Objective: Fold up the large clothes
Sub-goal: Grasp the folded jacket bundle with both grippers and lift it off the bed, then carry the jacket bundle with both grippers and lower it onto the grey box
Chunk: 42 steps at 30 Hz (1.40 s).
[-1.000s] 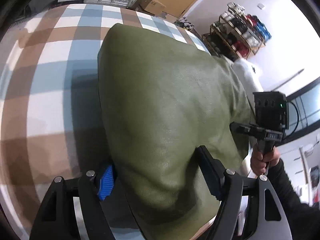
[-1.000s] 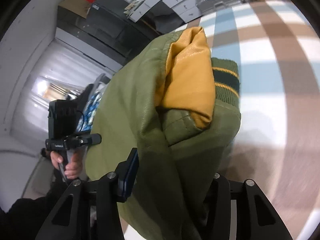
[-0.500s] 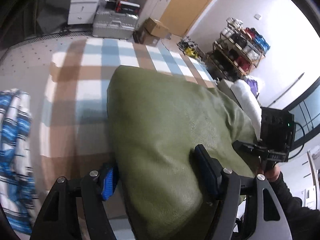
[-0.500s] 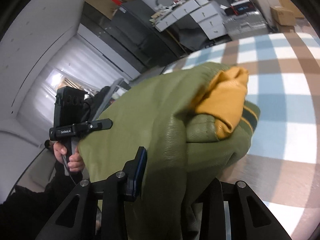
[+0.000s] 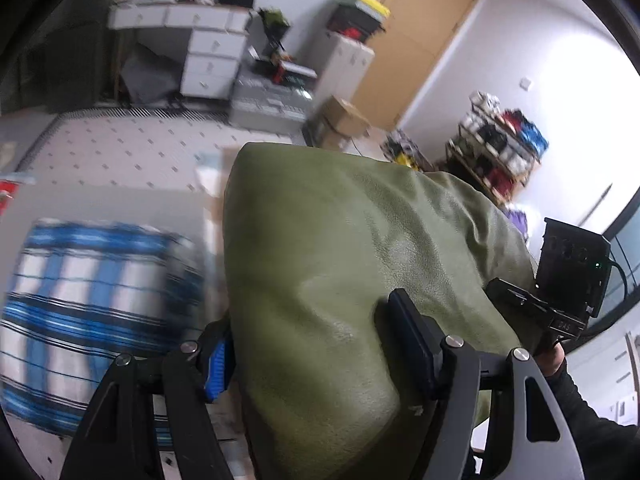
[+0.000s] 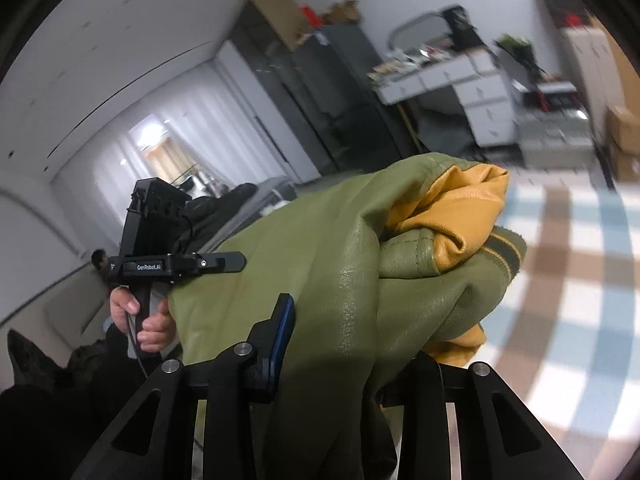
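An olive-green leather jacket (image 5: 340,240) hangs as a thick folded bundle between both grippers, lifted off the bed. My left gripper (image 5: 312,350) is shut on its near edge, with the blue pad (image 5: 218,364) pressing one side. In the right wrist view the jacket (image 6: 320,248) shows a mustard-yellow sleeve (image 6: 452,216) and a striped knit cuff (image 6: 508,248) tucked in the fold. My right gripper (image 6: 352,344) is shut on that bundle, its right finger buried in the leather. A hand (image 6: 148,320) grips the left gripper's handle at the jacket's far side.
A folded blue-and-white striped cloth (image 5: 92,304) lies to the left, below the jacket. The checked bed cover (image 6: 568,280) spreads to the right. White drawers (image 5: 212,52), a cardboard box (image 5: 344,116) and a shoe rack (image 5: 500,148) stand beyond the bed.
Both grippers have risen with the jacket, lifting it off the checked cover. The views have tilted up toward the room, and the striped cloth has come into the left wrist view.
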Tool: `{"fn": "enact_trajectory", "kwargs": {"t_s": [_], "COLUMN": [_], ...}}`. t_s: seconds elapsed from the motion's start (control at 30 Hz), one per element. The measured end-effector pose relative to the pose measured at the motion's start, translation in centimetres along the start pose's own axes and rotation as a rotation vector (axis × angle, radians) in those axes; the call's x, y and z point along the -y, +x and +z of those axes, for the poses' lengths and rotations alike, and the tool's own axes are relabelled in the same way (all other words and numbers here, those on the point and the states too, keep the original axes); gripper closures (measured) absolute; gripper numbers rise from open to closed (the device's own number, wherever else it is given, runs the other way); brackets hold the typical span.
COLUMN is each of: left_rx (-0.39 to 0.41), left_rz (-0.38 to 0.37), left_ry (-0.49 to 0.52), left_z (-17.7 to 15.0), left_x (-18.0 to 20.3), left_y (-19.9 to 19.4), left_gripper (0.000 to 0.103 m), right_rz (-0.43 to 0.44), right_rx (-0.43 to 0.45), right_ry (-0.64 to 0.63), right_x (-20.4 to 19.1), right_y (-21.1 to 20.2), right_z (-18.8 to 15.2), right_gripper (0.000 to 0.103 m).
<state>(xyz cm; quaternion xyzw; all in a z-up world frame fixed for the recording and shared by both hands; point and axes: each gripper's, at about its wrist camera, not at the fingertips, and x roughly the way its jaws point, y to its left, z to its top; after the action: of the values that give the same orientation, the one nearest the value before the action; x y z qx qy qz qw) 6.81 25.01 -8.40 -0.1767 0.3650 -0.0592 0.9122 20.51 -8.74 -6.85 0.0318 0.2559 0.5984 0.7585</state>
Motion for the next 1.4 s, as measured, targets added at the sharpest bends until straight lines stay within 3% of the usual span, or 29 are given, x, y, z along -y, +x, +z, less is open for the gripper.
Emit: {"fn": "enact_trajectory", "kwargs": {"t_s": [0.2,0.33,0.4,0.43,0.5,0.53,0.57,0.6,0.67,0.8,0.83,0.9,1.0,1.07,1.13,1.17,1.23,1.27,1.4], "left_rx": [0.112,0.179,0.169,0.149,0.066,0.040,0.044,0.079,0.143,0.245,0.251,0.232,0.158,0.106,0.036,0.032,0.051,0.044,0.037], "left_rz": [0.091,0.167,0.226,0.262,0.364,0.379,0.368,0.317,0.341,0.408,0.398,0.372,0.348,0.400,0.422,0.455,0.487,0.487,0.495], "left_ry": [-0.039,-0.094,-0.140,-0.189,-0.338,-0.380,-0.404,-0.418,-0.407,-0.256,-0.220,-0.159,-0.066,-0.019,-0.035,-0.030,0.004,0.019,0.006], "left_z": [1.6,1.3,0.1,-0.8,-3.1,-4.2,-5.2,-5.9,-6.4,-6.1,-6.2,-6.4,-7.0,-7.7,-8.6,-9.0,-9.3,-9.3,-9.1], "left_x": [-3.9,-8.0,-12.2,-14.2,-19.0,-20.5,-21.2,-21.3,-19.8,-14.1,-12.9,-9.6,-6.4,-5.1,-5.2,-5.3,-4.8,-4.5,-4.5], "left_y": [-4.9,-5.9,-4.3,-3.1,-0.1,1.1,1.5,1.2,0.1,-1.8,-1.8,-0.1,4.5,8.2,11.8,13.1,14.3,14.9,16.4], "left_gripper": [0.036,0.036,0.034,0.034,0.039,0.048,0.050,0.050,0.050,0.049,0.044,0.035,0.034,0.034,0.035,0.034,0.034,0.034,0.033], "right_rz": [0.098,0.140,0.145,0.156,0.129,0.132,0.167,0.177,0.122,-0.011,-0.052,-0.075,-0.121,-0.202,-0.254,-0.325,-0.393,-0.391,-0.263], "right_rx": [0.044,0.051,-0.012,-0.100,-0.241,-0.291,-0.299,-0.296,-0.331,-0.305,-0.268,-0.184,-0.122,-0.162,-0.219,-0.282,-0.444,-0.484,-0.434], "right_ry": [-0.089,-0.110,-0.067,0.013,0.106,0.141,0.164,0.162,0.088,-0.121,-0.173,-0.277,-0.419,-0.479,-0.506,-0.533,-0.530,-0.473,-0.261], "right_x": [-5.7,-7.8,-7.7,-6.6,-4.9,-4.3,-4.0,-4.1,-4.6,-5.6,-6.1,-8.0,-10.9,-12.0,-12.0,-11.3,-9.2,-8.0,-3.4], "right_y": [6.1,13.4,18.1,22.1,27.7,29.4,29.8,29.4,28.0,23.4,22.3,20.9,22.5,26.2,30.1,33.2,37.2,38.2,37.6], "right_z": [4.2,4.8,4.0,2.6,-0.6,-2.4,-3.5,-4.0,-4.0,-2.5,-1.5,1.2,5.0,6.6,7.3,6.9,4.9,4.2,3.2], "right_gripper": [0.071,0.071,0.069,0.067,0.065,0.062,0.060,0.059,0.048,0.048,0.049,0.050,0.050,0.052,0.059,0.059,0.056,0.056,0.056]}}
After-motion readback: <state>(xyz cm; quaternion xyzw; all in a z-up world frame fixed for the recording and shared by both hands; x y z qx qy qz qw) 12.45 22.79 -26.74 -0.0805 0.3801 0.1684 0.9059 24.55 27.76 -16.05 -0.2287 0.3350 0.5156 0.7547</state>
